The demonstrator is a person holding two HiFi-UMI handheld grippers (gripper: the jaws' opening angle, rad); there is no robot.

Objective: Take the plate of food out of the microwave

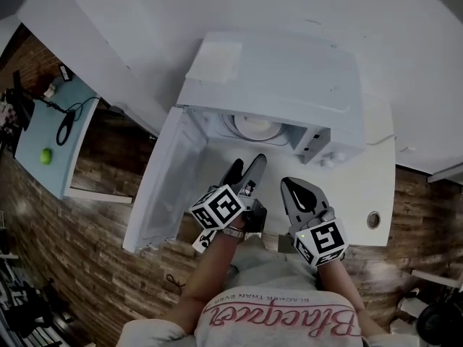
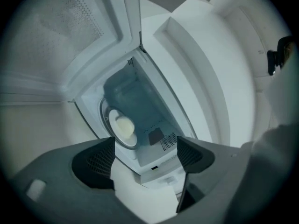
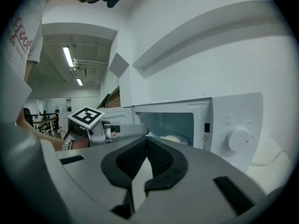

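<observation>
Head view first: looks steeply down on the white microwave point(image 1: 275, 85), with its door point(image 1: 163, 176) swung wide open at the microwave's left side. Finds the plate point(image 1: 249, 126) deep inside the microwave, on the turntable point(image 2: 103, 118), carrying a pale mound of food point(image 2: 124, 125). Places the left gripper point(image 1: 246, 170) just in front of the microwave's opening, tongs spread wide, with nothing between them but a sight line into the microwave's cavity. Places the right gripper point(image 1: 302, 195) also in front of the microwave, toward its control panel point(image 1: 322, 147), tongs pressed together on nothing. Shows neither gripper touching the plate or the microwave.

Counts the door-opening as done. Leaves everything else: reaching into the microwave, gripping the plate's rim, drawing it out level, setting it down outside the microwave. Judges the task to be at an early stage, the approach before the grasp. Favours the left gripper as likelier to go in, being open and aimed at the plate. Cannot tell where outside the microwave the plate should land.
</observation>
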